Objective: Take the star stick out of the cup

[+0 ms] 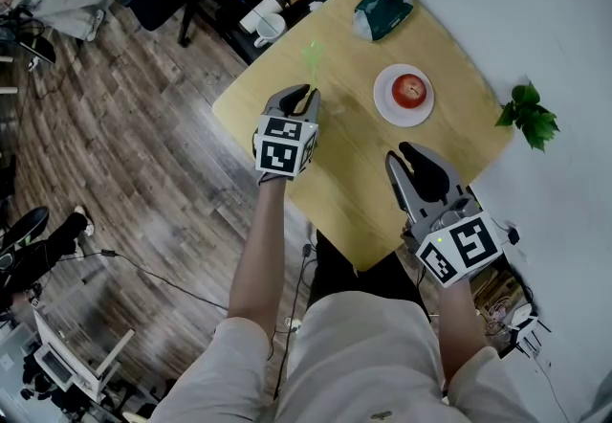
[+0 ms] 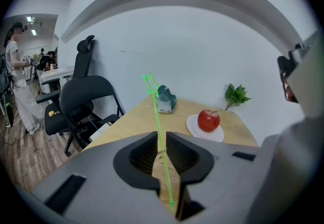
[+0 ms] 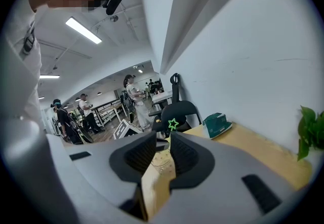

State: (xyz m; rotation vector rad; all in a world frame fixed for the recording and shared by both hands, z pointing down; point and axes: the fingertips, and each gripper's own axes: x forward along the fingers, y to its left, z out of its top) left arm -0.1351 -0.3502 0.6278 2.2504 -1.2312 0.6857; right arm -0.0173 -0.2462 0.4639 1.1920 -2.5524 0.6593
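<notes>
My left gripper (image 1: pixel 304 96) is shut on the thin green star stick (image 2: pixel 158 132), over the left part of the wooden table (image 1: pixel 349 191). The stick runs up between the jaws, with its star (image 1: pixel 313 55) beyond the fingertips and its lower end showing in the jaw gap. In the right gripper view, the star (image 3: pixel 173 124) shows above a clear cup (image 3: pixel 161 159) standing on the table. My right gripper (image 1: pixel 409 155) hovers near the table's front right, jaws close together with nothing between them, well back from the cup.
A red apple (image 1: pixel 409 89) sits on a white plate (image 1: pixel 390 105) mid-table. A green packet (image 1: pixel 382 10) lies at the far edge and a leafy sprig (image 1: pixel 526 113) at the right corner. Black chairs (image 2: pixel 83 101) stand left of the table, with people further back.
</notes>
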